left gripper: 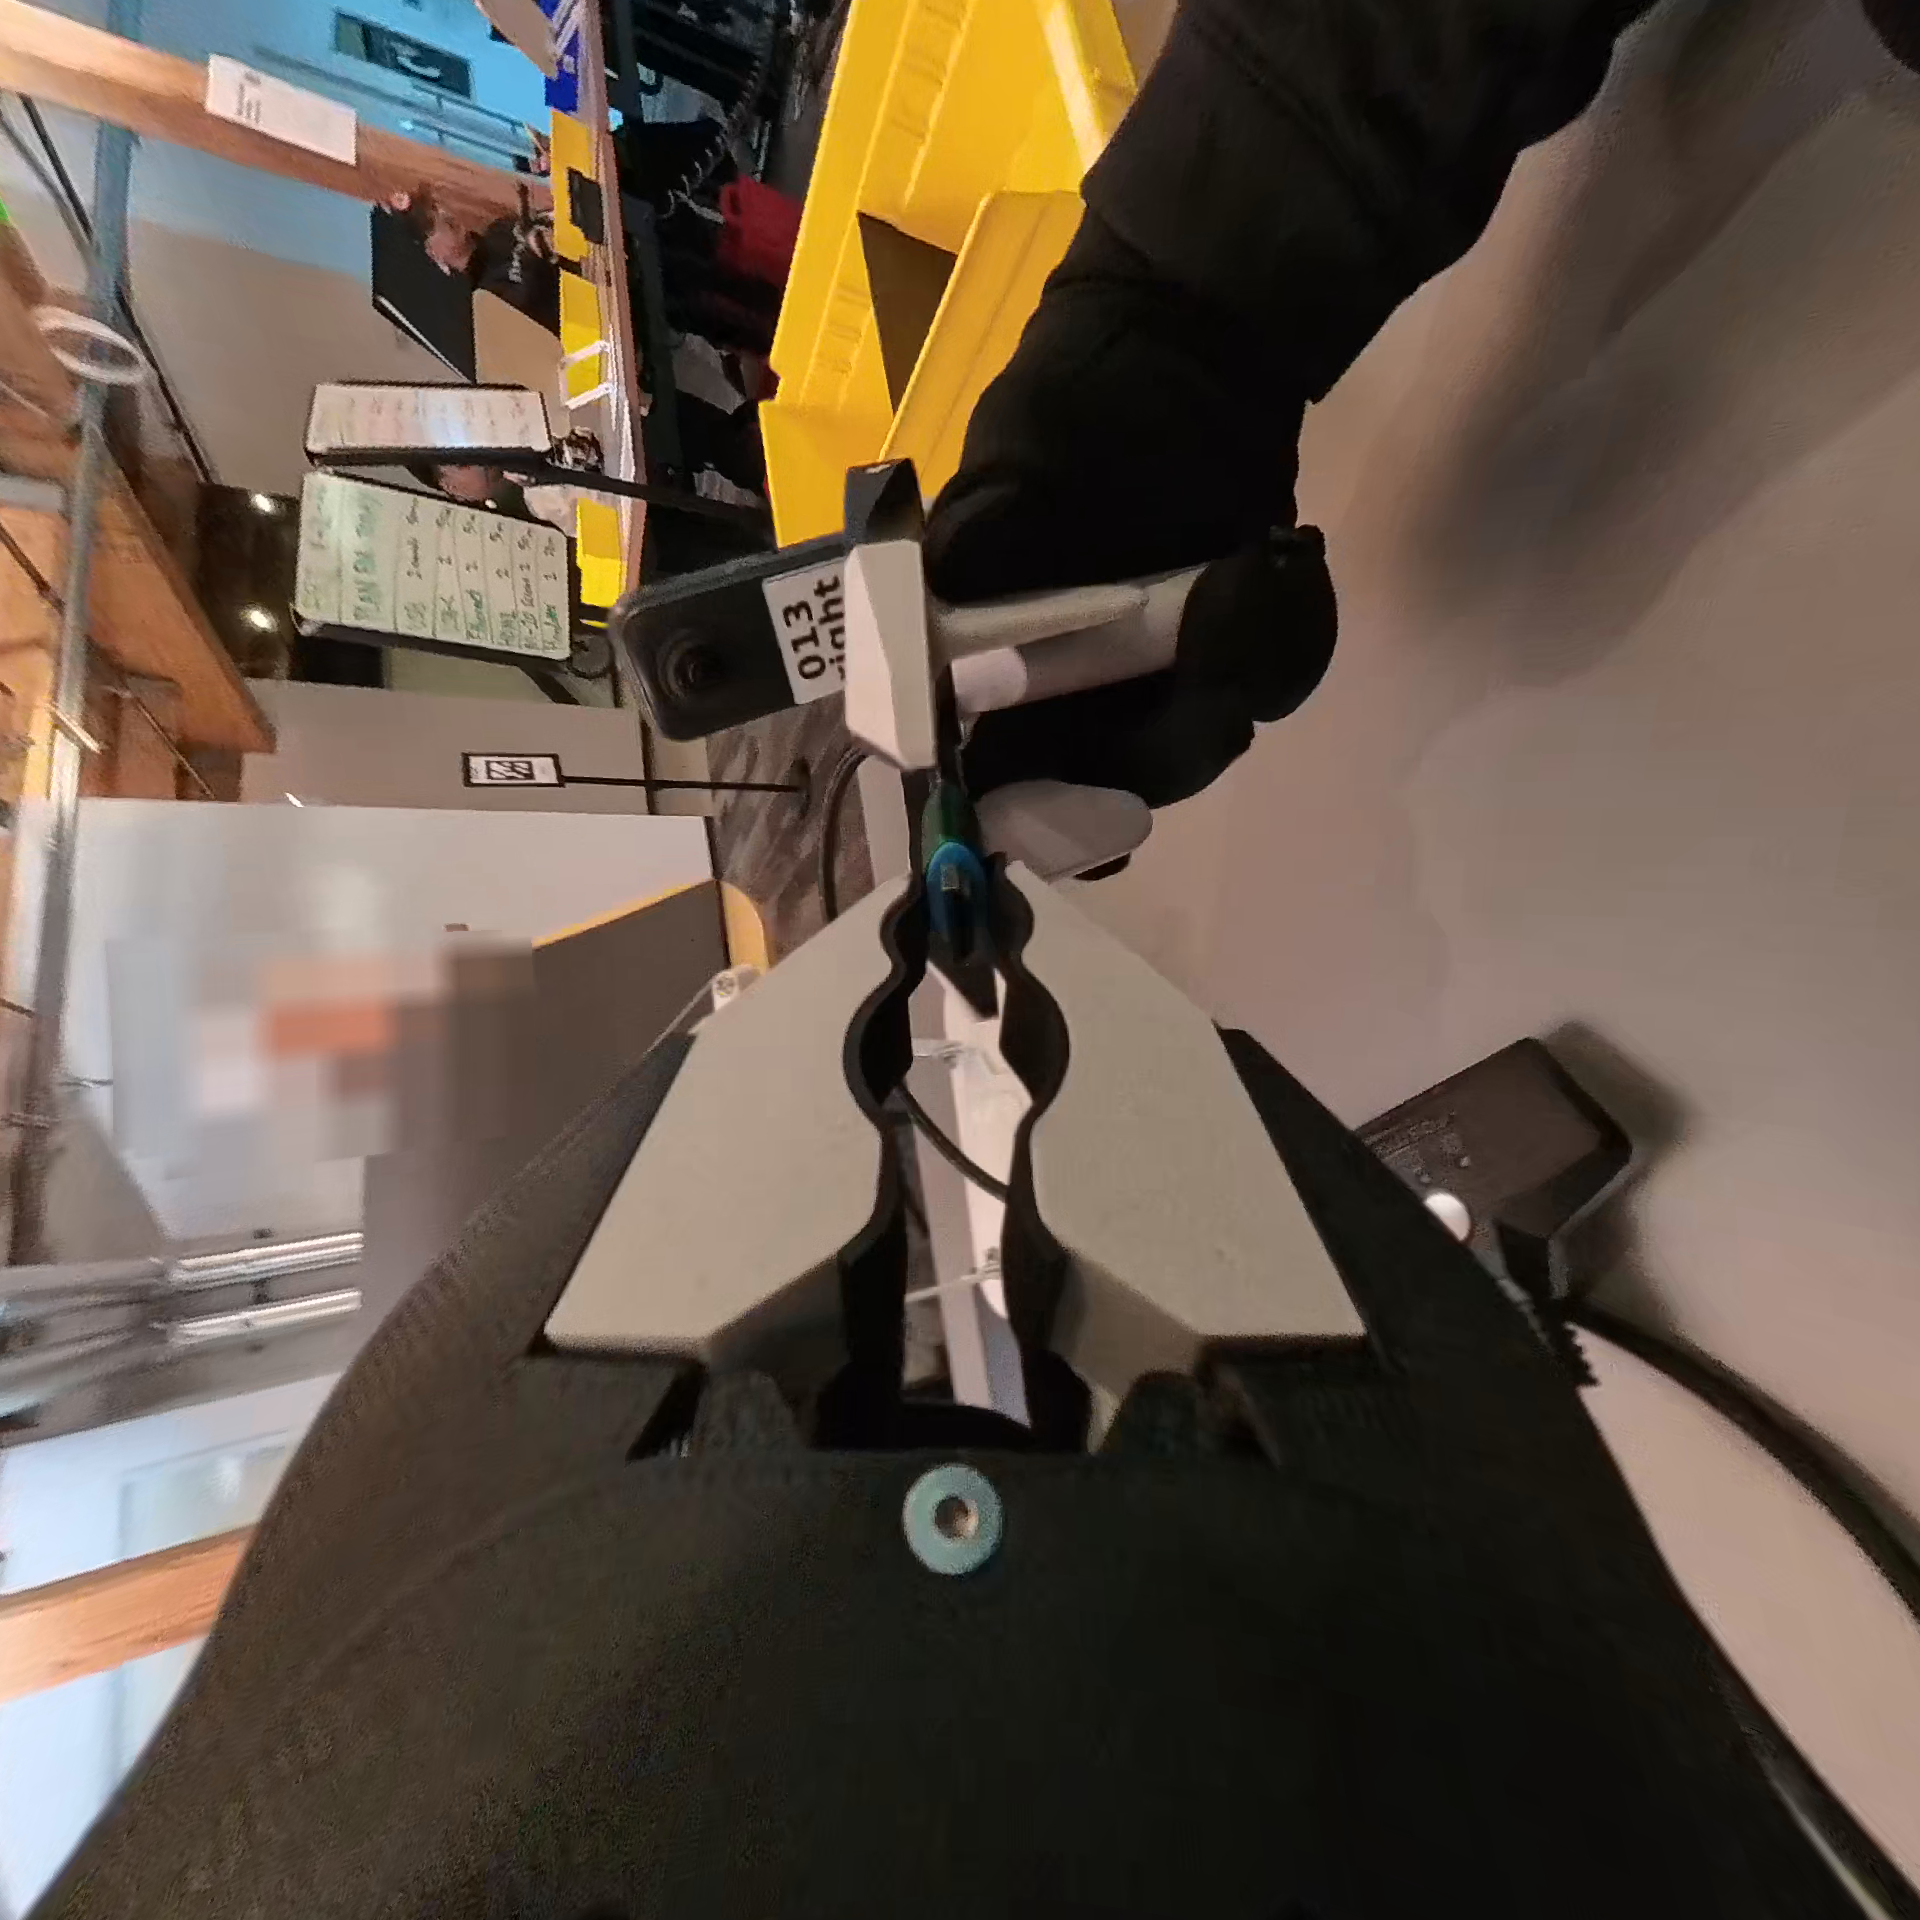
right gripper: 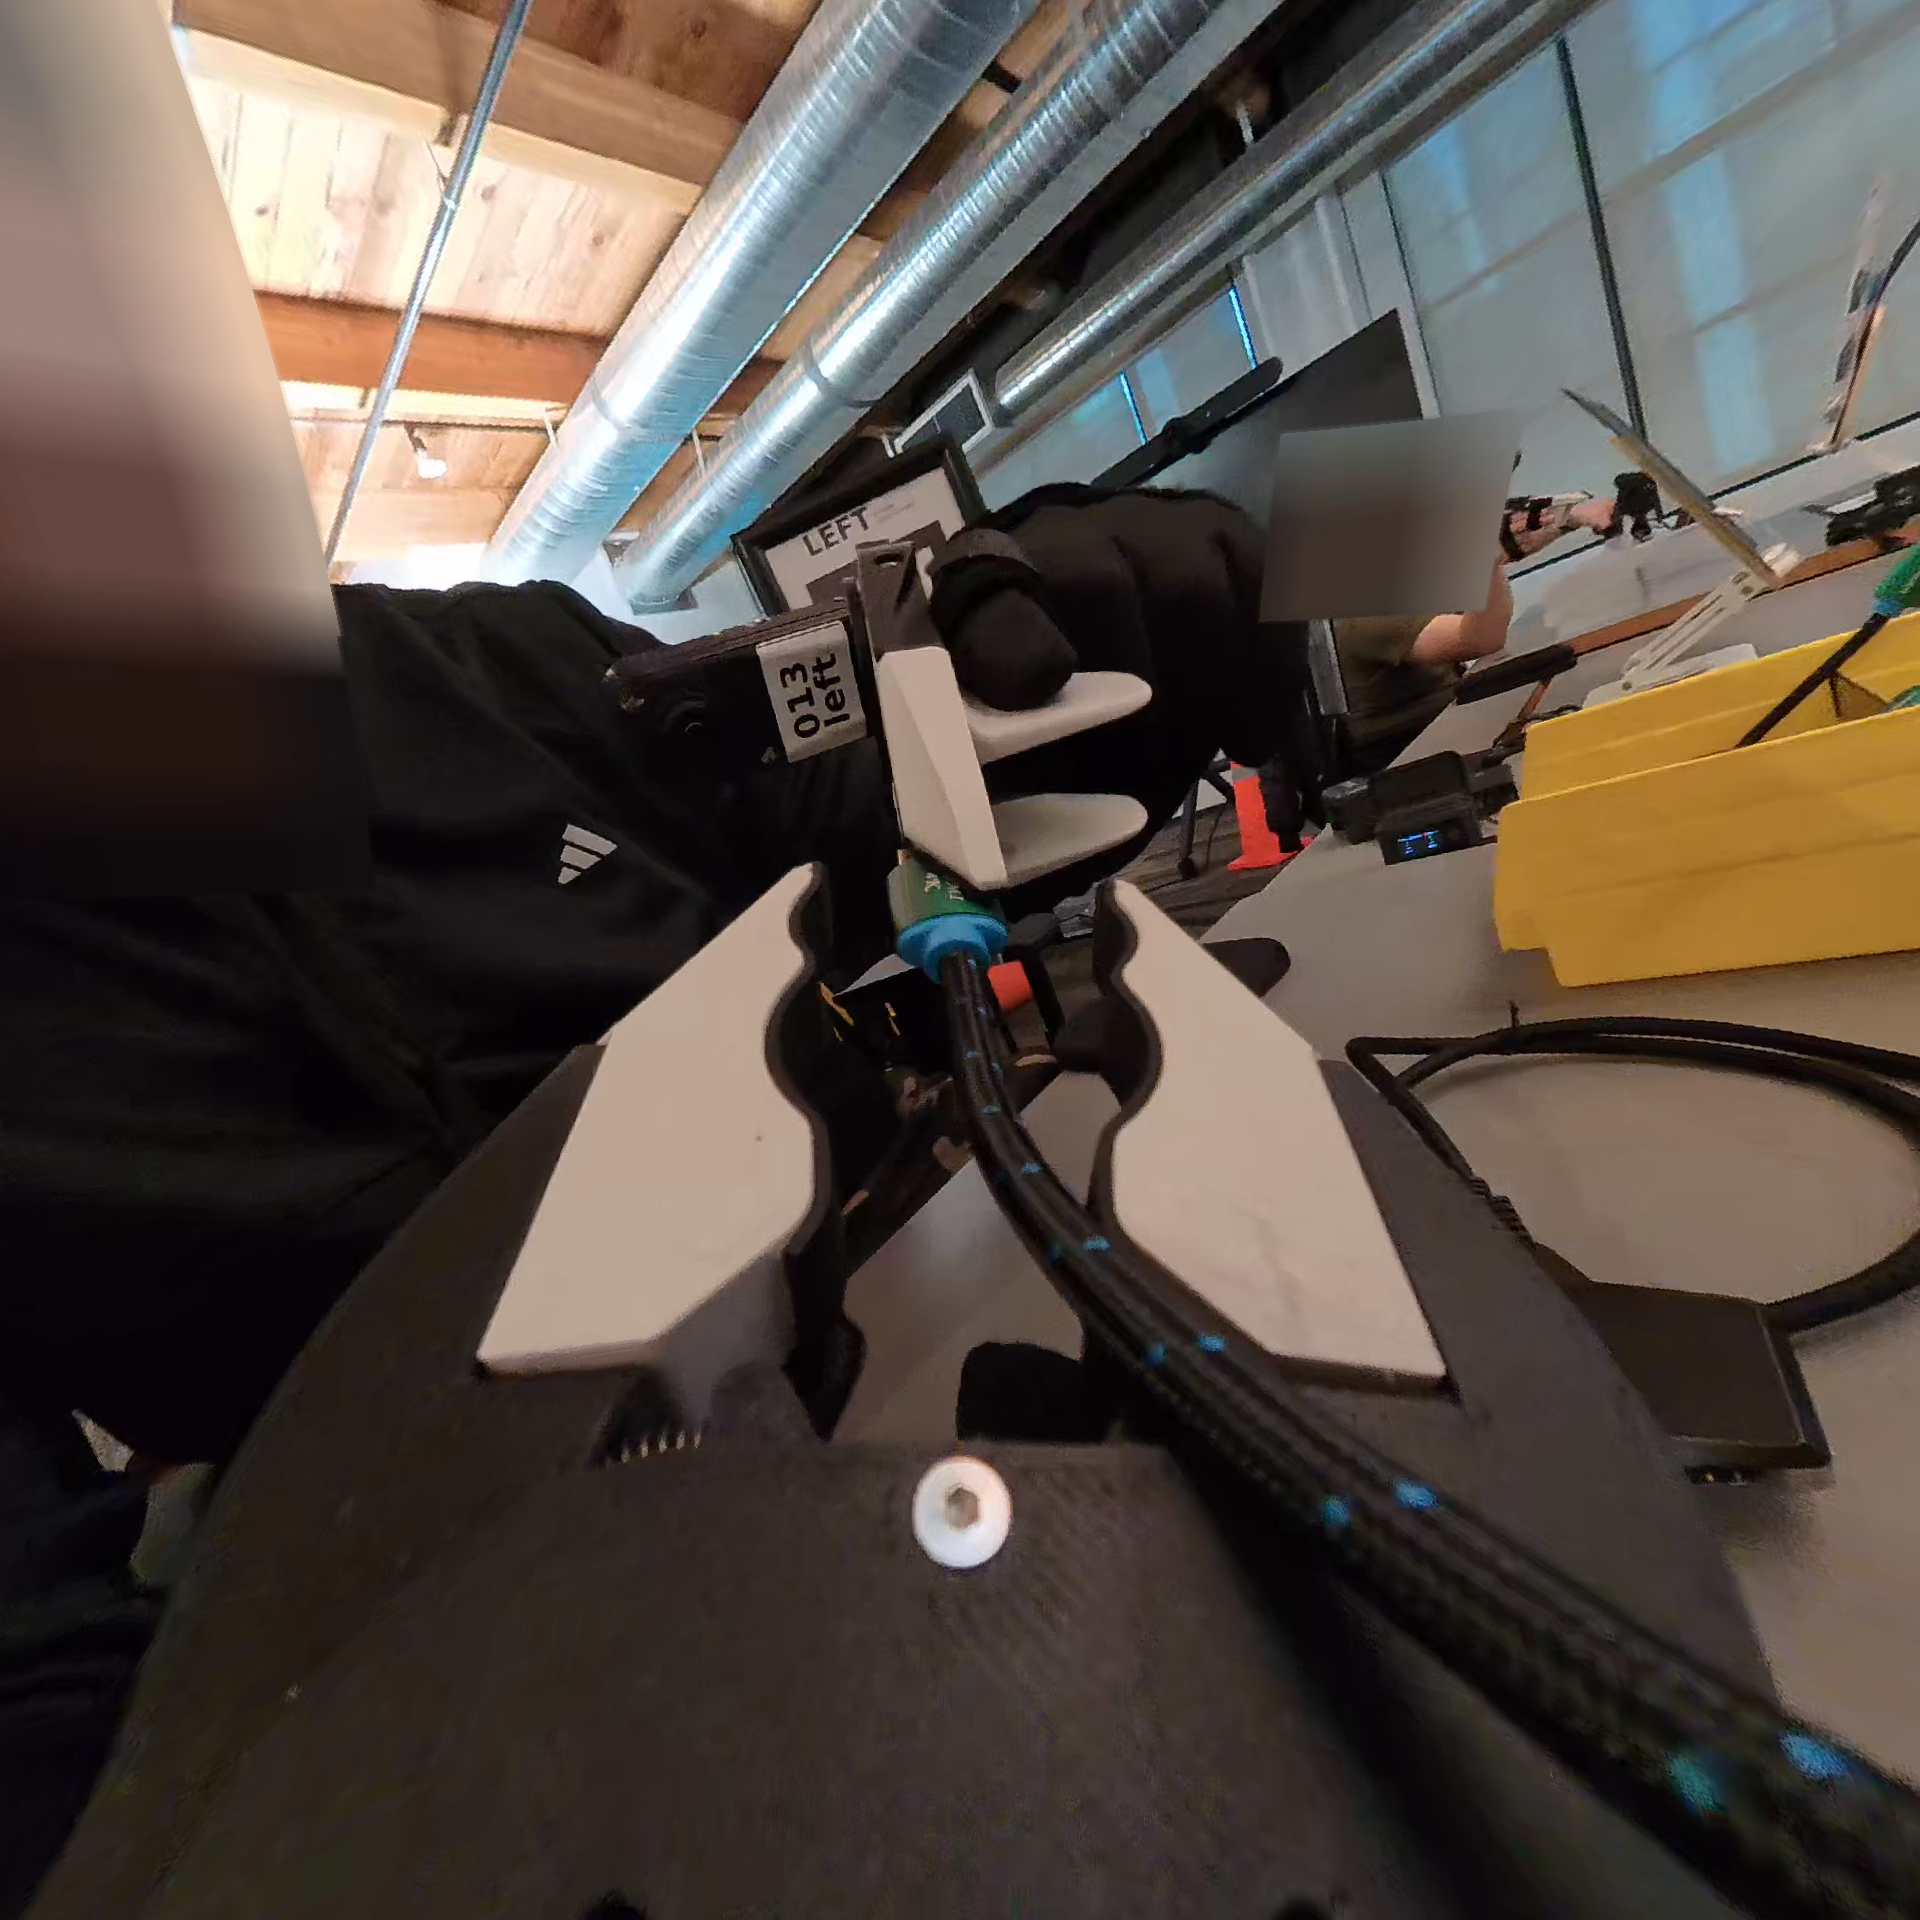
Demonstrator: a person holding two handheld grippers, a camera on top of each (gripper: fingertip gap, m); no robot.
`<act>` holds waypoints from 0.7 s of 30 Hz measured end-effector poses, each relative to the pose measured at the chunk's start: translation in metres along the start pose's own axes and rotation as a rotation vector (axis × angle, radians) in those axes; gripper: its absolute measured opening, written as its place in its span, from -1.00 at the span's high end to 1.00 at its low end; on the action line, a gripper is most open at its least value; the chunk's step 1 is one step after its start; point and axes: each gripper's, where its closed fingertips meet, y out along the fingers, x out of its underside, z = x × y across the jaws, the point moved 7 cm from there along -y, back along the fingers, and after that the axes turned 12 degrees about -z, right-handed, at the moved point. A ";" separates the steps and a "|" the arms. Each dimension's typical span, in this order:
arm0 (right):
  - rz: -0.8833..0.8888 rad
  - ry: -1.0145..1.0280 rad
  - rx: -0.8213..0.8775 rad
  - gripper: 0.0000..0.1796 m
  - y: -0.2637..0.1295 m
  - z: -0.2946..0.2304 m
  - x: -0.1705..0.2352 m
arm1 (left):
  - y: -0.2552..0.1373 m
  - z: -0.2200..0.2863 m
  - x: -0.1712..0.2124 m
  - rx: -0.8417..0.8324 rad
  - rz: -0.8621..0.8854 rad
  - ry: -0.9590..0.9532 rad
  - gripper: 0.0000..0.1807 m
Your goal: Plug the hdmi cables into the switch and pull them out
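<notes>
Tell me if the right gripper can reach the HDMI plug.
Probably yes: the right gripper is open, the cable runs between its fingers and the HDMI plug sits just past its tips, though the left gripper seems clamped on it.

Bright, even indoor light; strong wide-angle bending in both views.
Soft shadows fall on the grey table [left gripper: 1662, 520]; windows [right gripper: 1714, 208] glow pale blue; edges smear with motion blur, and mosaic patches cover some areas.
</notes>
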 end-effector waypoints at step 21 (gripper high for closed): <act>-0.083 -0.118 0.057 0.78 0.001 -0.007 0.001 | 0.004 0.003 -0.003 -0.053 -0.010 0.142 0.89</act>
